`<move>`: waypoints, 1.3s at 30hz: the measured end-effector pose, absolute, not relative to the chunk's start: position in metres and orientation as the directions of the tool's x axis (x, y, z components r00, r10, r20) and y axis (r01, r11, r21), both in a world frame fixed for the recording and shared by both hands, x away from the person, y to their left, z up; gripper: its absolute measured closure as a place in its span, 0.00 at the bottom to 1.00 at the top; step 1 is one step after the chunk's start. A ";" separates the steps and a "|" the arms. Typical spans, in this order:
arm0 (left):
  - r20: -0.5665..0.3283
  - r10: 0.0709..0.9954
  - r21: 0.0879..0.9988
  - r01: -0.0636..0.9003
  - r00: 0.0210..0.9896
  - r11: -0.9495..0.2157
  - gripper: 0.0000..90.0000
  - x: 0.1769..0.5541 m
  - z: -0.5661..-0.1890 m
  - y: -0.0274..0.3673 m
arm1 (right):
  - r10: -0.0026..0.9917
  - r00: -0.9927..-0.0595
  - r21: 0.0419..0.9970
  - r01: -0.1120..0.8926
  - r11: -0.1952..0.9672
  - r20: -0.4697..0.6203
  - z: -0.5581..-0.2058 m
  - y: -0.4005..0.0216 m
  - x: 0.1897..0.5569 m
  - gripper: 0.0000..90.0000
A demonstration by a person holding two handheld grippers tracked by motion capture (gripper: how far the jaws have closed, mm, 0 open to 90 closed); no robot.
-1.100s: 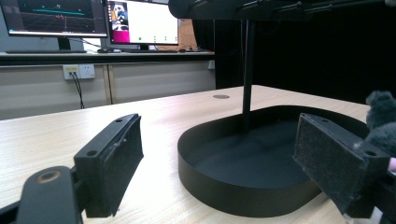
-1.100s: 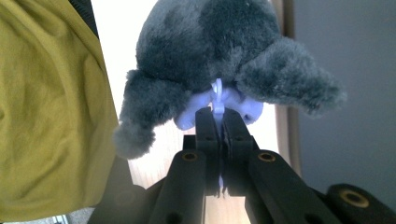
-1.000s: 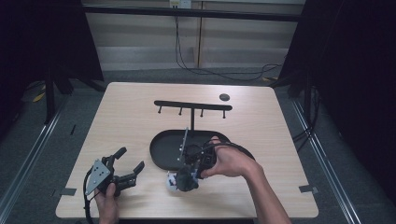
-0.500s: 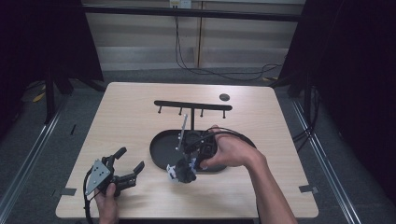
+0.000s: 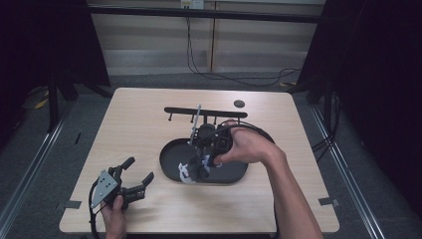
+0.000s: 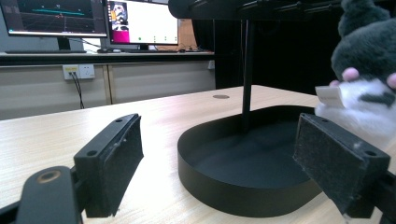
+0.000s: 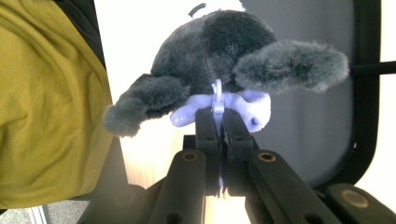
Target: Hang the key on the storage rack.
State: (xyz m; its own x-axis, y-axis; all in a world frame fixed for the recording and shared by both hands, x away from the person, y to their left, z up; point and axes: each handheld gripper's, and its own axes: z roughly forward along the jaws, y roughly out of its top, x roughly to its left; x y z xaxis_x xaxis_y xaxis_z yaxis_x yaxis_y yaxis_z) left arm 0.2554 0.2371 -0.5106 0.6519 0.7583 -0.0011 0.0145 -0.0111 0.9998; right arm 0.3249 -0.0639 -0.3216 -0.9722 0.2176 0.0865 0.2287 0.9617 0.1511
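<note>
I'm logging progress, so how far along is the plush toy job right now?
Done: right gripper is shut on the grey plush toy's loop and holds it above the black tray. In hand: carrying it, likely toward the hook rack. Left: hanging it; left gripper rests open.

The left gripper [image 6: 233, 172] rests low over the wooden table [image 6: 56, 135], its two padded jaws spread wide at 7 and 4 o'clock. Between them sits a black oval tray [image 6: 243, 191] with a thin upright post [image 6: 246, 79] rising from it. A grey-and-white plush toy [image 6: 369, 56] shows at 2 o'clock. Monitors [image 6: 140, 21] glow at 11 o'clock.
</note>
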 end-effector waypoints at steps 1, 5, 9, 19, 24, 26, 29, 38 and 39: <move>-0.001 0.758 1.000 0.015 0.652 -0.011 0.17 0.255 -0.511 0.237 | 0.217 -0.972 0.148 0.228 0.962 0.087 -0.320 -0.064 0.327 0.97; -0.002 0.758 1.000 0.015 0.652 -0.010 0.17 0.255 -0.511 0.237 | 0.221 -0.972 0.140 0.230 0.963 0.082 -0.316 -0.062 0.335 0.97; -0.001 0.758 1.000 0.015 0.652 -0.011 0.17 0.255 -0.511 0.237 | 0.223 -0.971 0.123 0.233 0.965 0.085 -0.310 -0.059 0.348 0.97; -0.001 0.757 1.000 0.014 0.653 -0.011 0.17 0.255 -0.511 0.237 | 0.257 -0.962 0.080 0.264 0.961 0.090 -0.302 -0.055 0.372 0.97; -0.004 0.757 1.000 0.018 0.654 -0.010 0.17 0.255 -0.510 0.237 | 0.262 -0.962 0.070 0.267 0.961 0.081 -0.299 -0.053 0.381 0.97; -0.008 0.756 1.000 0.019 0.654 -0.007 0.17 0.255 -0.511 0.237 | 0.259 -0.963 0.067 0.264 0.962 0.075 -0.299 -0.051 0.382 0.97; -0.009 0.757 1.000 0.015 0.653 -0.001 0.17 0.255 -0.511 0.236 | 0.264 -0.962 0.058 0.268 0.962 0.070 -0.300 -0.048 0.388 0.97; -0.004 0.756 1.000 0.012 0.655 -0.006 0.17 0.256 -0.511 0.237 | 0.274 -0.960 0.025 0.276 0.961 0.064 -0.306 -0.043 0.411 0.97; -0.004 0.756 1.000 0.012 0.655 -0.006 0.17 0.256 -0.511 0.237 | 0.276 -0.959 0.019 0.278 0.960 0.063 -0.306 -0.043 0.413 0.97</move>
